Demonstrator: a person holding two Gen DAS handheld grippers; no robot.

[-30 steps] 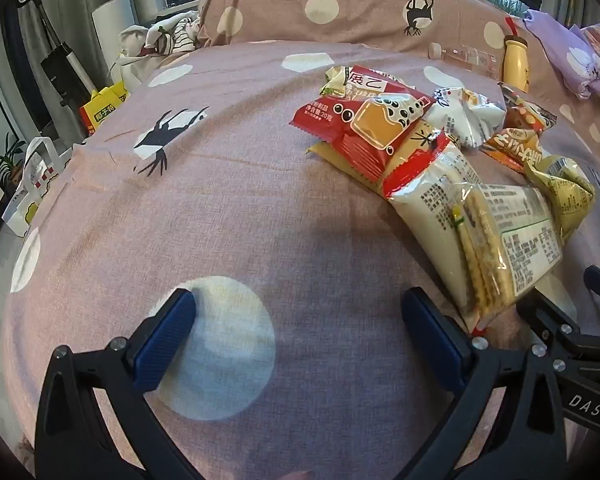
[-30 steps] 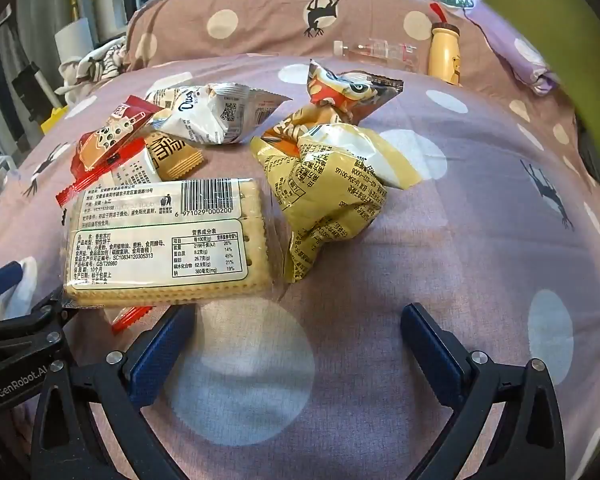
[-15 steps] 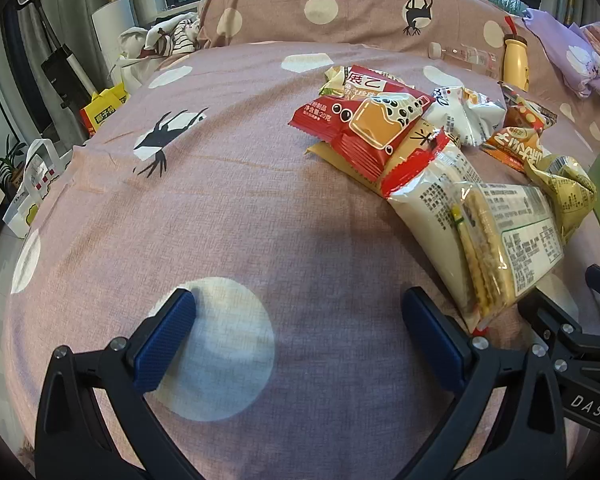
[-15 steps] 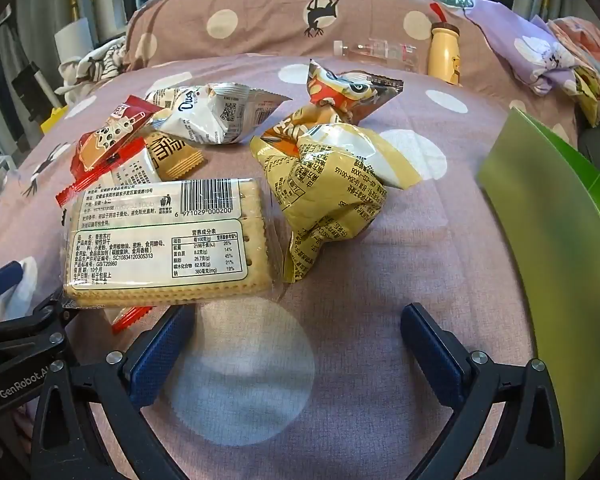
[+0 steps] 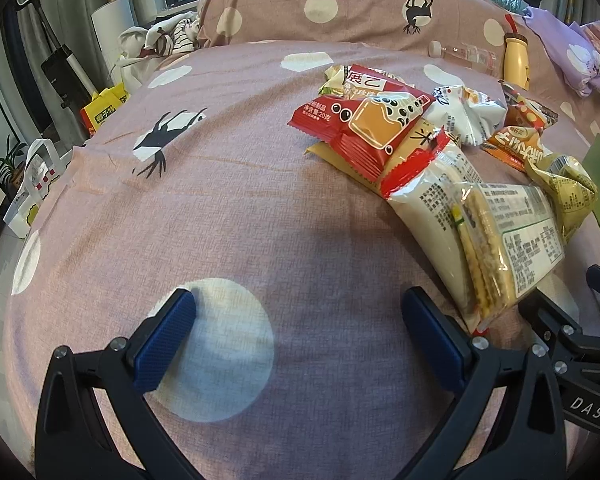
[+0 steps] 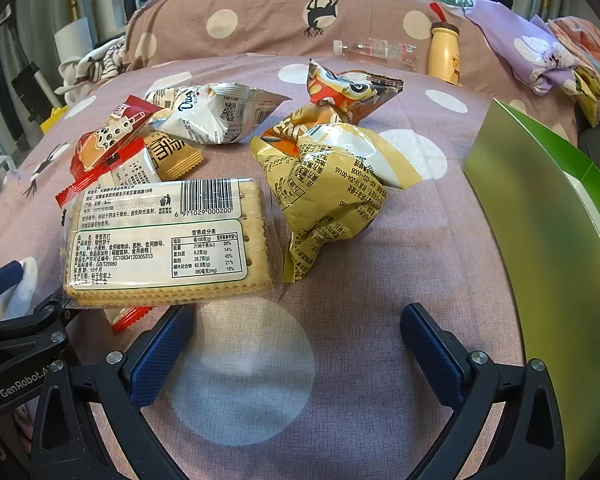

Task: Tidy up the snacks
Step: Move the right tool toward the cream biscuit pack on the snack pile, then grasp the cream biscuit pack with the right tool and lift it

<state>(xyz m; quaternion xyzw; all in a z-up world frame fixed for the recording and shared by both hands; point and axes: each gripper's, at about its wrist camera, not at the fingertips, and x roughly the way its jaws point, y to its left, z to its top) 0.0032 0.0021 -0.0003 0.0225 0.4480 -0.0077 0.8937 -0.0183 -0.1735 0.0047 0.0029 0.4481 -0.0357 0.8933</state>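
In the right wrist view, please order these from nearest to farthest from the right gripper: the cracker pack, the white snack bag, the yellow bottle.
From the right gripper, jaws open:
1. Cracker pack, just ahead, to the left.
2. White snack bag, farther back, on the left.
3. Yellow bottle, far back on the right, by the pillow.

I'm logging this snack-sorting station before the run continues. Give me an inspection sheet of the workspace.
Surface: pink polka-dot bedspread, soft and slightly creased.
Job's things: cracker pack nearest, label up; crumpled yellow bag to its right; red pouch, white bag, orange bag piled behind; green box at the right edge.
Clutter: yellow bottle and clear bottle by the pillow.
Grippers: left gripper and right gripper both open, empty, low over the bed.
Cables: nothing seen.
Surroundings: windows, clothes heap, bags beside the bed.
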